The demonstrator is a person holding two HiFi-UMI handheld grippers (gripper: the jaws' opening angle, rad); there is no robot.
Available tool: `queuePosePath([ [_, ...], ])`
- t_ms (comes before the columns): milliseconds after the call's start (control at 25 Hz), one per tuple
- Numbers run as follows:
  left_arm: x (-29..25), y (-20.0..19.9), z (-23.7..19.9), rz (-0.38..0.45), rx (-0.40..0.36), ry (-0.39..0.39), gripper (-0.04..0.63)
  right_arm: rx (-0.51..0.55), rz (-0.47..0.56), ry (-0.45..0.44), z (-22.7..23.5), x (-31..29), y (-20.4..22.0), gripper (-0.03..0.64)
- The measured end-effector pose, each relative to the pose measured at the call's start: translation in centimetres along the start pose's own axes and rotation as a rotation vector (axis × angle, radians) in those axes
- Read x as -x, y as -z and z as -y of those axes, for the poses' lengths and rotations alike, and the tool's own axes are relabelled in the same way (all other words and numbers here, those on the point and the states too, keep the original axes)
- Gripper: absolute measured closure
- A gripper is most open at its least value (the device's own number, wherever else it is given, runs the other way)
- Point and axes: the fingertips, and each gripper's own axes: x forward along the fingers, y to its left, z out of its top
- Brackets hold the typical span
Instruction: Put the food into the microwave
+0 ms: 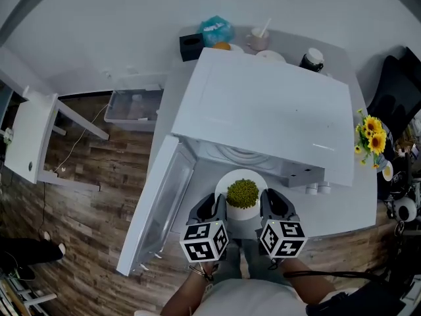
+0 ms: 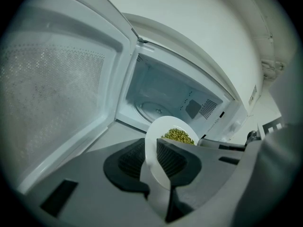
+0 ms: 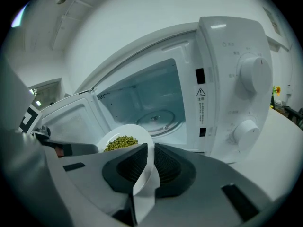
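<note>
Your left gripper [image 1: 214, 210] and right gripper [image 1: 271, 207] both clamp the plate [image 1: 245, 176] of green beans [image 1: 243, 193], lower centre, before the open microwave [image 1: 263, 110].

The food plate [image 1: 245, 188] hangs before the microwave [image 1: 263, 110], between left gripper [image 1: 218, 206] and right gripper [image 1: 268, 203]

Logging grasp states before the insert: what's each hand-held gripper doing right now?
Left hand-held gripper: closed on the rim of the plate.
Right hand-held gripper: closed on the opposite rim of that plate.
</note>
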Motion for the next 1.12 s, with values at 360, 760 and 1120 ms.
queuePosePath([
  [360,-1.7,-1.8,-0.4,0.035,-0.006,0.029,0.515,-0.035,0.047,0.023,0.3,-1.7,-1.7,0.558],
  [760,-3.2,-2.5,-0.6,0.071,0.016,0.047,0.515,-0.04,0.074,0.044,0.9,-3.2,-2.7,0.56],
  [1120,-4.9,-4.6,-1.2,0.128,0.022,0.025,0.515,-0.048,0.104,0.059,0.9,-5.0,-3.9,0.56],
])
